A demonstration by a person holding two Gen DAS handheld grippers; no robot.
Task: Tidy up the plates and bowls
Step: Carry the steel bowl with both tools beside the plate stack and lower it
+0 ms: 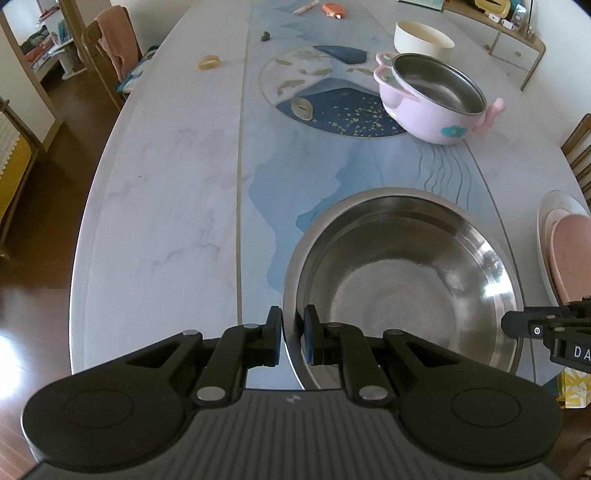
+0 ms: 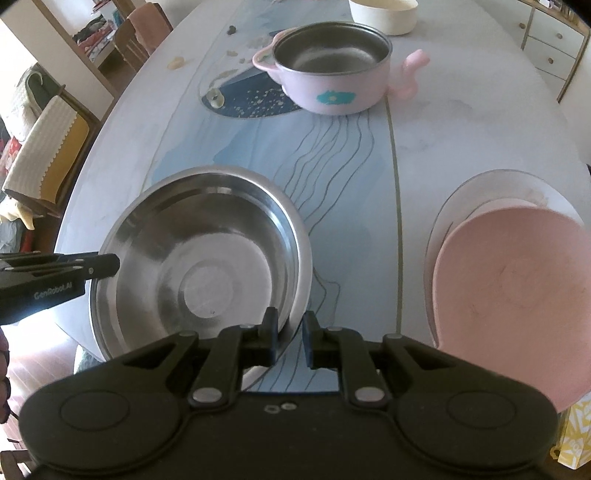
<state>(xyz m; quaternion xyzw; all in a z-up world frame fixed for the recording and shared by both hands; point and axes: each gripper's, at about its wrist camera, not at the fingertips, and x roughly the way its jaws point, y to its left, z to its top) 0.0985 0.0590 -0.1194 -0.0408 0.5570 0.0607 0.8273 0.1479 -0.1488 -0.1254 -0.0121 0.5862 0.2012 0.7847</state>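
The big steel bowl [image 1: 402, 280] is held by both claws at once, so the step in hand looks like carrying or setting down this bowl on the counter [image 1: 166, 206]. The left claw [image 1: 291, 339] is nearly closed, with the bowl's near-left rim pinched between its two pads. The right claw [image 2: 290, 339] is nearly closed too, and the bowl's near-right rim is caught between its pads. Whether the bowl's bottom rests on the counter cannot be told. Next, the bowl probably has to be kept level by both claws and brought to its place, perhaps near the pink pot [image 1: 432, 99] and the cream bowl [image 1: 423, 38] far ahead of the claws. A careful, even hold is called for, since the rim is thin and shiny. In the right wrist view, a pink plate [image 2: 517, 288] lying on a white plate [image 2: 495, 184] is seen well, just right of the right claw. In the left wrist view only an edge of those plates is shown, but a small orange thing [image 1: 334, 9] at the far end is seen there.
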